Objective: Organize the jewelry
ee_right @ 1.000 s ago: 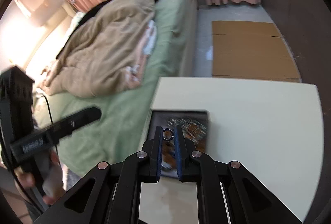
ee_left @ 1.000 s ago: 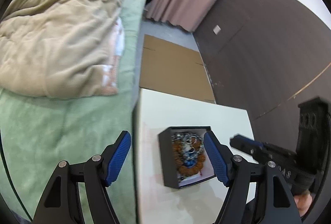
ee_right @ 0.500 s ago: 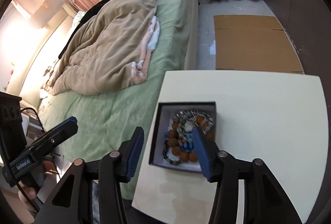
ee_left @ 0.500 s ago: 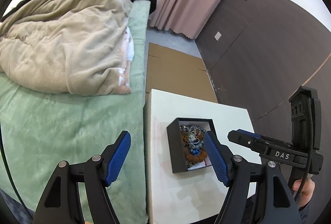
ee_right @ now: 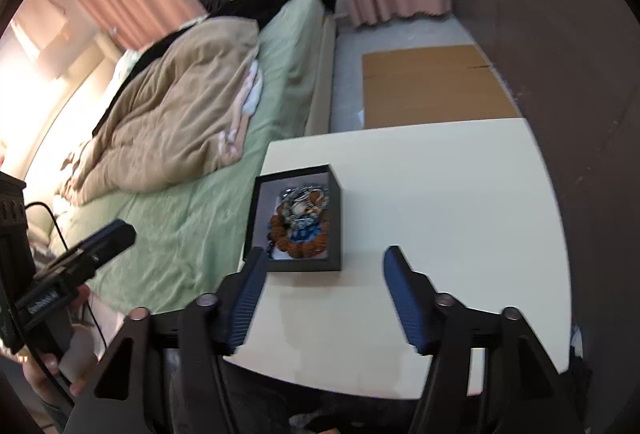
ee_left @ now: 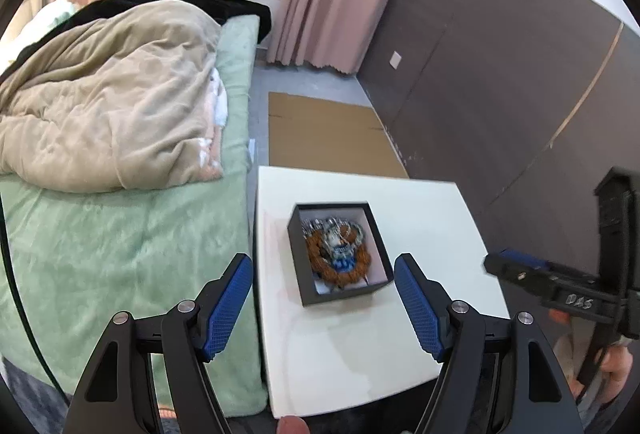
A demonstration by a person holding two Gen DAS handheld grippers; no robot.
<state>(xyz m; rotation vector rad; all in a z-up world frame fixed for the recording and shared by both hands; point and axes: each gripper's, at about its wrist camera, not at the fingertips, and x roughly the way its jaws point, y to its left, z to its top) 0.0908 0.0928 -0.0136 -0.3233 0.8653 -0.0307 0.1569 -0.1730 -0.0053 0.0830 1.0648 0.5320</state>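
Beads, chains and a blue piece lie heaped in the box (ee_left: 338, 252), which sits on the table (ee_left: 420, 218) near its left edge, beside the bed (ee_left: 120, 234). The right gripper (ee_right: 322, 294) hangs over the near side of the table with its jaws just opened wide, nothing between them; the left gripper (ee_left: 323, 308) is spread too and empty, the box beyond its tips. With nothing loose on the table, the job looks close to done. To finish well, I'd lift both clear without clipping the box's rim, since it sits near the edge.
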